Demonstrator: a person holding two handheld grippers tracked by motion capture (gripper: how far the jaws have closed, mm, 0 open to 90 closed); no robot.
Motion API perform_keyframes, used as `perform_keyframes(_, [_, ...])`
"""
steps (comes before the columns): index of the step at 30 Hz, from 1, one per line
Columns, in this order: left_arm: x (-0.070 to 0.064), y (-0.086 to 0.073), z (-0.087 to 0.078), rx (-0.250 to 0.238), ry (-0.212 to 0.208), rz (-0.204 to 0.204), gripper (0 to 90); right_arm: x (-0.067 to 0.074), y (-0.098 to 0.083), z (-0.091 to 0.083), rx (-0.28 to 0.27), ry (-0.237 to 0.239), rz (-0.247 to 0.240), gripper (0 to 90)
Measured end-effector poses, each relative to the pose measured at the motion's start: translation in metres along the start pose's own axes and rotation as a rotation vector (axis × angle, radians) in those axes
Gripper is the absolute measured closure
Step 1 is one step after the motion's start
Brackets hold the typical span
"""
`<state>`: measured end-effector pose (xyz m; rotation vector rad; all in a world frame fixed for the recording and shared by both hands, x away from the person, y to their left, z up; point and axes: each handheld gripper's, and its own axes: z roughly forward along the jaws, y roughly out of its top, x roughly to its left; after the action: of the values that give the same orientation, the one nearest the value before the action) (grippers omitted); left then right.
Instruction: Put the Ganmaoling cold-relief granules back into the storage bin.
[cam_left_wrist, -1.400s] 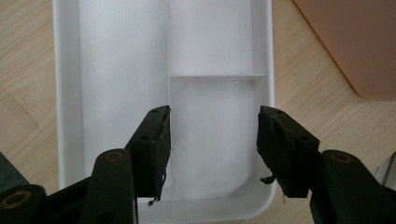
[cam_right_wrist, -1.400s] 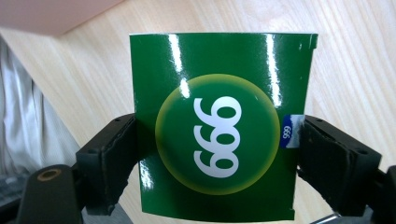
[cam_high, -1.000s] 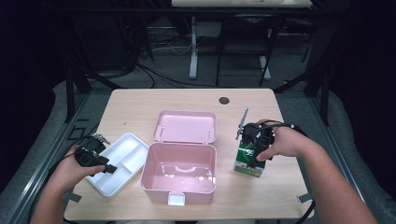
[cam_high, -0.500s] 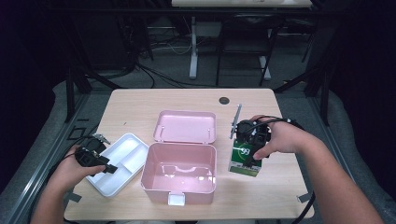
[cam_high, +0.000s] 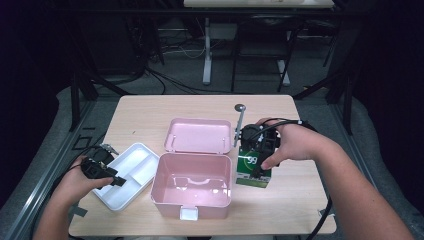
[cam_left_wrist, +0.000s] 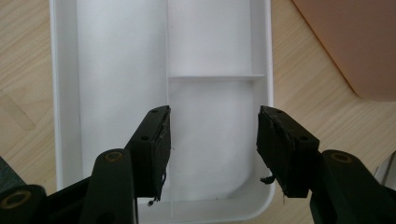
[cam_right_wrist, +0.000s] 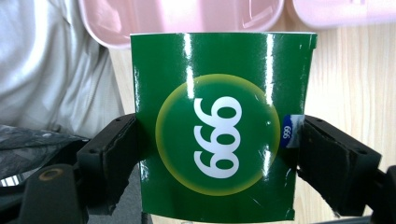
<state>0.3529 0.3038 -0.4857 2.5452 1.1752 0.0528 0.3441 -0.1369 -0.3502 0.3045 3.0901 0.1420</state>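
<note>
Wooden table (cam_high: 150, 112): right tool (cam_high: 256, 145), clamped on green box (cam_high: 251, 167), has shifted toward pink case (cam_high: 192, 187); left tool (cam_high: 112, 179) spread over white tray (cam_high: 131, 165). Loading likely next.

I see a glossy green box (cam_right_wrist: 219, 126) printed with a yellow-ringed "999"; it's upright, pinched between my right claw's (cam_high: 257, 150) jaws, just beside the open pink case (cam_high: 192, 187).
</note>
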Motion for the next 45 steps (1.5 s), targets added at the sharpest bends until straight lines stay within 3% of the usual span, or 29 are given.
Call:
perform_keyframes(11, [0.0, 0.0, -0.001, -0.006, -0.003, -0.005, 45.1, 0.014, 0.032, -0.004, -0.013, 0.006, -0.055, 17.0])
perform_keyframes(27, [0.001, 0.0, 0.001, 0.001, -0.003, 0.003, 45.1, 0.022, 0.076, -0.002, -0.01, 0.018, -0.081, 16.9])
perform_keyframes(36, [0.001, 0.0, 0.0, -0.001, -0.002, 0.001, 45.1, 0.022, 0.088, 0.003, -0.002, 0.015, -0.059, 16.9])
perform_keyframes(45, [0.0, 0.0, 0.0, -0.001, -0.005, 0.001, 45.1, 0.024, 0.091, 0.011, -0.003, 0.008, -0.073, 16.8])
